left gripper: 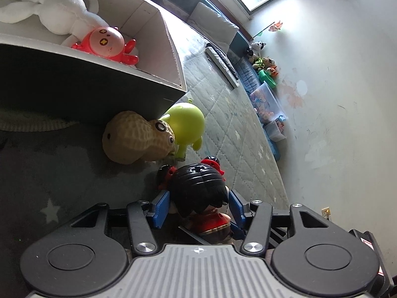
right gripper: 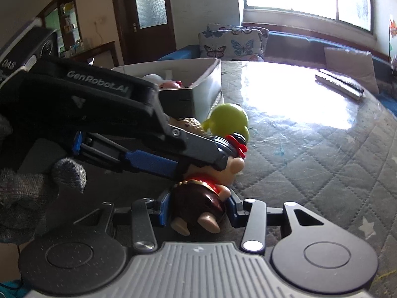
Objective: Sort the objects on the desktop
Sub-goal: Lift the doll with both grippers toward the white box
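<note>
A doll with black hair, red bows and a red and brown dress [left gripper: 198, 188] lies on the quilted table. My left gripper [left gripper: 198, 206] is shut on the doll's head. My right gripper [right gripper: 197, 211] is shut on the doll's legs and skirt [right gripper: 198, 198]; the left gripper's body [right gripper: 124, 124] crosses that view from the left. A peanut toy with eyes [left gripper: 134, 136] and a green toy [left gripper: 188, 124] stand just beyond the doll, against a grey box [left gripper: 153, 57]. The box holds a white plush rabbit [left gripper: 57, 12] and a pink-red toy [left gripper: 109, 44].
A keyboard [left gripper: 223, 62] lies further out on the quilted table [left gripper: 235, 129]. Toys and plastic boxes [left gripper: 268, 104] line the wall. Butterfly cushions [right gripper: 235, 42] and a sofa sit behind the table. A gloved hand [right gripper: 24, 188] holds the left gripper.
</note>
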`<act>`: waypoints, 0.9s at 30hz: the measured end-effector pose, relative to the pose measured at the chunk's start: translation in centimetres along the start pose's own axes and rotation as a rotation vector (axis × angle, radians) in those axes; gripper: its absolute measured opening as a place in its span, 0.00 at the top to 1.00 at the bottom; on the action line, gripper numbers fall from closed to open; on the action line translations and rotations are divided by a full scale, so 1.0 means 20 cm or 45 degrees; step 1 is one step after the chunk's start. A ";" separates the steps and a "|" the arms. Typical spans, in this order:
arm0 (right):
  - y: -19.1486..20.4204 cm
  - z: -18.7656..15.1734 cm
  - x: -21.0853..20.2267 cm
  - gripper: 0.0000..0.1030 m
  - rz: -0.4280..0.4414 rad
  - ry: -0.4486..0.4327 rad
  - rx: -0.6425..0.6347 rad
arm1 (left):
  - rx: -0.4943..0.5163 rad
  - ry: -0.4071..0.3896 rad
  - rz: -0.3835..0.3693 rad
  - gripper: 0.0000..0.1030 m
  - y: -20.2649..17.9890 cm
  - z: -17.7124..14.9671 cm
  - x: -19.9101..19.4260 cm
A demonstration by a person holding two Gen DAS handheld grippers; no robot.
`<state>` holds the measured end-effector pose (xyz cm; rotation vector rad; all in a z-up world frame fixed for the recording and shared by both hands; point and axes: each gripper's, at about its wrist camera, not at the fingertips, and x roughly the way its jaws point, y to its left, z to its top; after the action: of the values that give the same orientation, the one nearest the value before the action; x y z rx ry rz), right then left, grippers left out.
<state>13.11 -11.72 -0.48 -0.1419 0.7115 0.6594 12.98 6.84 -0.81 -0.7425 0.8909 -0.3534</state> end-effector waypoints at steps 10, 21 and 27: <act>0.11 0.09 -0.10 0.57 0.033 -0.082 -0.062 | 0.051 -0.102 -0.028 0.47 -0.05 0.00 -0.21; 0.30 0.44 -0.02 0.57 0.123 -0.183 -0.216 | 0.045 -0.317 0.011 0.47 -0.04 0.19 -0.53; 0.38 0.65 0.16 0.57 0.179 -0.175 -0.271 | -0.015 -0.389 0.037 0.47 0.10 0.40 -0.61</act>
<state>17.58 0.37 8.01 -0.2420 0.5209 0.8708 12.13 18.61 8.05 -0.7695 0.6151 -0.2016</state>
